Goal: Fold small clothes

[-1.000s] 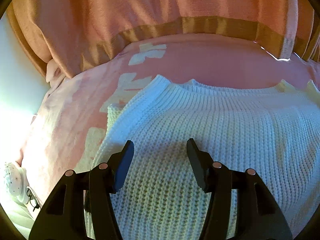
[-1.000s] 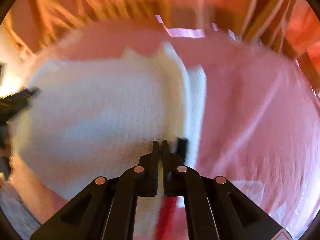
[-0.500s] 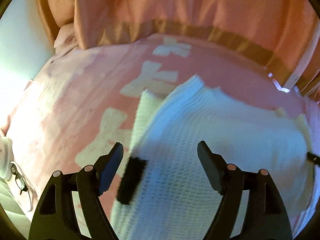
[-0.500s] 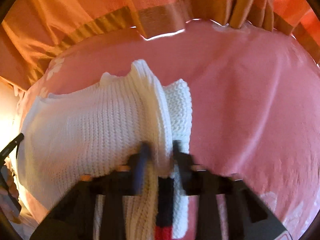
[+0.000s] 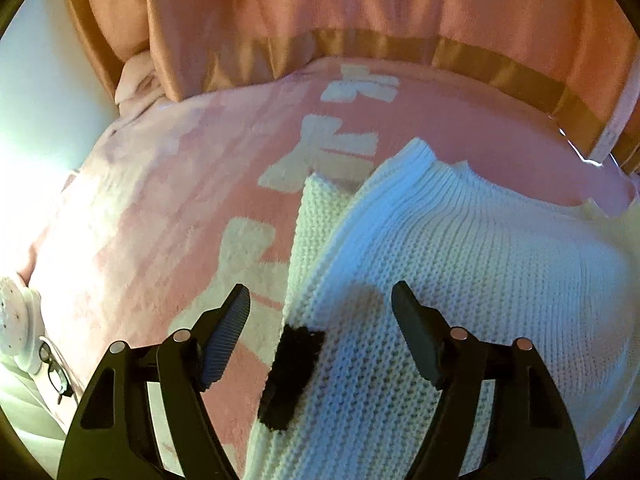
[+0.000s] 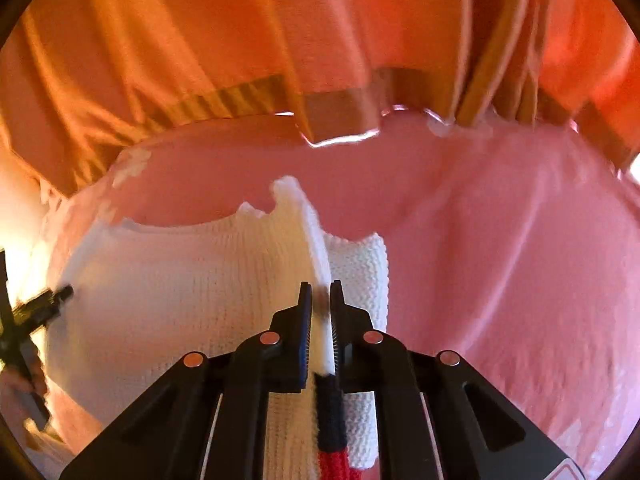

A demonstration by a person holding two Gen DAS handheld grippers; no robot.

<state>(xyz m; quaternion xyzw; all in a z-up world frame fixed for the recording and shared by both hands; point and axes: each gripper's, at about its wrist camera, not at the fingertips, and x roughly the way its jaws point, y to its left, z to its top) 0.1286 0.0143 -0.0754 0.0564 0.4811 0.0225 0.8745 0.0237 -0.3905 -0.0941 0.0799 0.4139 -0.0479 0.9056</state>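
A white knit sweater (image 5: 460,280) lies on a pink blanket (image 5: 160,208) with white bow shapes. A black patch (image 5: 290,372) shows at its left edge. My left gripper (image 5: 320,304) is open, its jaws wide apart astride the sweater's left folded edge, holding nothing. In the right wrist view the sweater (image 6: 180,292) spreads to the left. My right gripper (image 6: 320,294) is shut on the sweater's raised right edge, where a dark and red band (image 6: 330,424) runs between the jaws.
Orange curtains (image 5: 320,12) with a gold band hang behind the bed. A white round object (image 5: 16,316) and glasses (image 5: 54,376) lie at the left edge. The left gripper's fingertip (image 6: 60,294) shows at the far left of the right wrist view. Bare pink blanket (image 6: 500,260) lies right.
My left gripper has opened wider and shifted left to the sweater's left edge. My right gripper has stayed pinched on the sweater's right edge.
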